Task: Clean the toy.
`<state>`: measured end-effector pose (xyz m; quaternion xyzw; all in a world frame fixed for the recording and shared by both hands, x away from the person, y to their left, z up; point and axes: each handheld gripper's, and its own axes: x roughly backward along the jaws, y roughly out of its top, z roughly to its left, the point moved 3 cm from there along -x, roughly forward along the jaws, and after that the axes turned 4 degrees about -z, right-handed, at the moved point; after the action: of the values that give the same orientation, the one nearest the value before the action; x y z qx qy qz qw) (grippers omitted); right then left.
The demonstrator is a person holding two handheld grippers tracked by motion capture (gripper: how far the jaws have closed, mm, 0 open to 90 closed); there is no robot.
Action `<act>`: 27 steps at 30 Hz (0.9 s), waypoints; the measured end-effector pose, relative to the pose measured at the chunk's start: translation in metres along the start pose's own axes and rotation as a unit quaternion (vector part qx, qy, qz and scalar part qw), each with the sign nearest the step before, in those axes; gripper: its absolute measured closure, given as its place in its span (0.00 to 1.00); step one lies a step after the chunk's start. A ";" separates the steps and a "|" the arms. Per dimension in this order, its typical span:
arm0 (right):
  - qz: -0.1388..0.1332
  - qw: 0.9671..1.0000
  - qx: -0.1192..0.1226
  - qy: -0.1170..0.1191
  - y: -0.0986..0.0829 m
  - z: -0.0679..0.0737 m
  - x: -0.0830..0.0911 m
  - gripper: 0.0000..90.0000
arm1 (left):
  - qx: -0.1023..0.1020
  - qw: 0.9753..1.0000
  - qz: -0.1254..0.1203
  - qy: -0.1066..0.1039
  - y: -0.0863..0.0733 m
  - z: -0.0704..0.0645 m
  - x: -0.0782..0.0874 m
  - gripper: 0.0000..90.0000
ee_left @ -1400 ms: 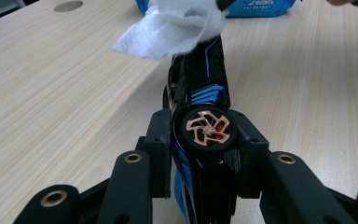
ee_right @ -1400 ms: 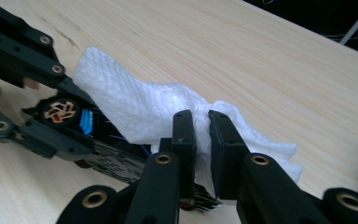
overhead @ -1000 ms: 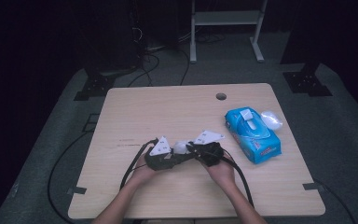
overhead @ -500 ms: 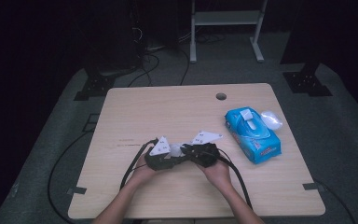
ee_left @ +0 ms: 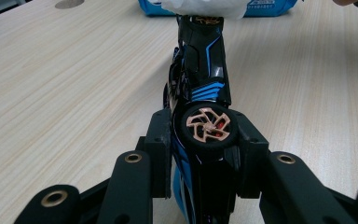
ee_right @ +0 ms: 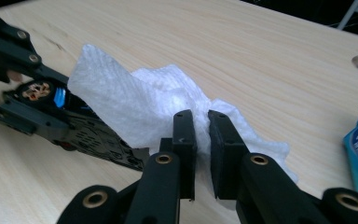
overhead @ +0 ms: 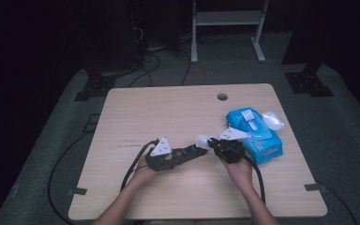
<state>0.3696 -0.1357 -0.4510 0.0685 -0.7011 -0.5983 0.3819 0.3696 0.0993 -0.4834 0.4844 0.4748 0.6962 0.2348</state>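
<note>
A black and blue toy car (ee_left: 204,84) with copper-coloured wheels lies on its side, held off the wooden table (overhead: 178,112). My left gripper (ee_left: 200,144) is shut on its rear end, by one wheel. In the high view the left gripper (overhead: 187,152) and the toy car (overhead: 190,152) are at the front middle. My right gripper (ee_right: 201,130) is shut on a crumpled white wipe (ee_right: 154,107), which rests against the car's far end (ee_right: 88,135). From above, the right gripper (overhead: 209,141) and the wipe (overhead: 201,140) meet the car's nose.
A blue pack of wet wipes (overhead: 255,133) lies at the table's right, close to my right hand, with a white lump (overhead: 273,120) beside it. A round cable hole (overhead: 222,96) is near the far edge. Black cables trail off the front edge.
The right gripper with the wipe has shifted slightly along the car's front end. The left gripper and the car have stayed almost still.
</note>
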 end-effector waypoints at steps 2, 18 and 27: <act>-0.008 1.000 -0.009 0.010 -0.001 0.001 0.000 0.90 | 0.001 1.000 0.006 -0.001 0.001 0.000 0.001 0.72; -0.019 0.998 0.032 0.041 0.011 0.031 -0.019 0.90 | 0.001 1.000 0.031 0.001 -0.007 0.003 0.023 0.72; -0.010 0.999 0.018 0.031 0.002 0.010 0.004 0.90 | 0.016 0.999 0.048 0.001 -0.007 0.006 0.026 0.67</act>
<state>0.3613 -0.1294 -0.4478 0.1009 -0.6984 -0.5872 0.3965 0.3632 0.1251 -0.4773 0.5100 0.4625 0.6991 0.1930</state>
